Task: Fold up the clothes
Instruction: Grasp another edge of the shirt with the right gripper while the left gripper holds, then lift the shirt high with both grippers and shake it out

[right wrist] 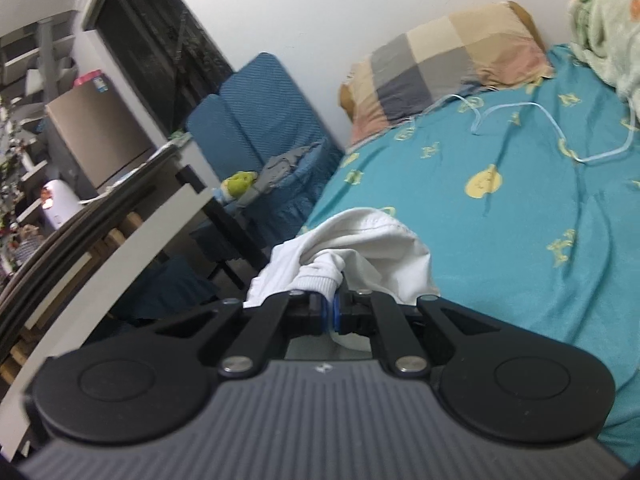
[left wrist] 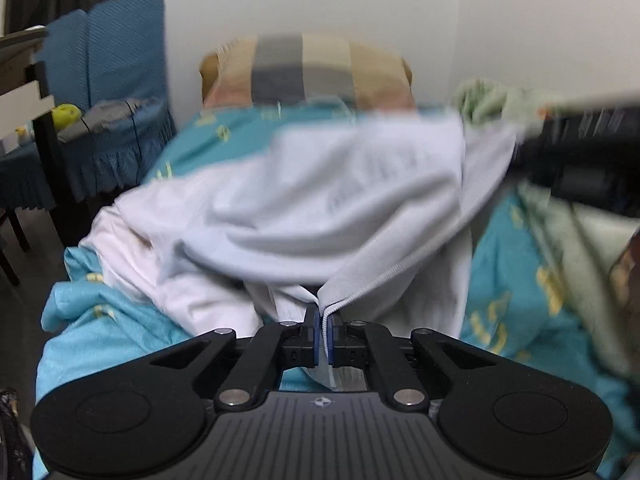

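The left tool (left wrist: 324, 330) points level over the bed (left wrist: 500, 280), its blue pads clenched on the ribbed hem of a pale grey garment (left wrist: 320, 184). The garment spreads from the pads toward twelve o'clock. The right tool (right wrist: 331, 310) is tilted, clamped on a ribbed cuff of the same white cloth (right wrist: 360, 248), which bunches just ahead at twelve o'clock above the teal bedsheet (right wrist: 500, 220).

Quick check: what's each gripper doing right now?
Left gripper: shut on the white garment at its zipper edge.
Right gripper: shut on the same garment's ribbed cuff.
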Available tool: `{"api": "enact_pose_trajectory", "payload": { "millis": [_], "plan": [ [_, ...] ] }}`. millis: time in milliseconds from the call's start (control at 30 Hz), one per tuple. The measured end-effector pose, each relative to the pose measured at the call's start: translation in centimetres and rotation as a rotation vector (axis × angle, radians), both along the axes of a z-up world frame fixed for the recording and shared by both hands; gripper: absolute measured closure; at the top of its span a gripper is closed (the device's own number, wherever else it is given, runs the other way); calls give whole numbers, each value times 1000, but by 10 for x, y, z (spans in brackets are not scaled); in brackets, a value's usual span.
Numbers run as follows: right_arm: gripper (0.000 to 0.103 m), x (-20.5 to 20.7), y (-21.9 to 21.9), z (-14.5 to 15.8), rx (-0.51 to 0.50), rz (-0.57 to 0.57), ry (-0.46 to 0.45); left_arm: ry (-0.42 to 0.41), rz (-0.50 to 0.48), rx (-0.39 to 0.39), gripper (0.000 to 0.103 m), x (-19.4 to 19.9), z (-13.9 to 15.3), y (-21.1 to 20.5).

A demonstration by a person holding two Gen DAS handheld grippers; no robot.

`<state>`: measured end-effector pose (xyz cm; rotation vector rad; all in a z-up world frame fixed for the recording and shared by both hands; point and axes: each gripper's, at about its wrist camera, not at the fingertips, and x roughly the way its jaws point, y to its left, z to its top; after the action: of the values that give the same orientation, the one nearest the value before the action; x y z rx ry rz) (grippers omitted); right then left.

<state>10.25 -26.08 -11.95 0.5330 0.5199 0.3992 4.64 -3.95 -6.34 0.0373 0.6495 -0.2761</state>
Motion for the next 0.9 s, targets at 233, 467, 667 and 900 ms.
{"api": "enact_pose_trajectory", "payload": {
  "millis": [233, 467, 667, 900],
  "plan": [
    [83, 8, -19, -20, -29, -74, 107, -205, 46, -284, 100, -36, 72, 48],
    [55, -3, 9, -27, -190, 26, 143, -246, 139, -405, 100, -36, 93, 86],
    [95, -29, 55, -36, -371, 102, 188, -229, 171, -349, 100, -30, 90, 94],
    [99, -49, 23, 12, -201, -67, -10, -70, 177, -256, 98, -14, 61, 88]
  ]
}}
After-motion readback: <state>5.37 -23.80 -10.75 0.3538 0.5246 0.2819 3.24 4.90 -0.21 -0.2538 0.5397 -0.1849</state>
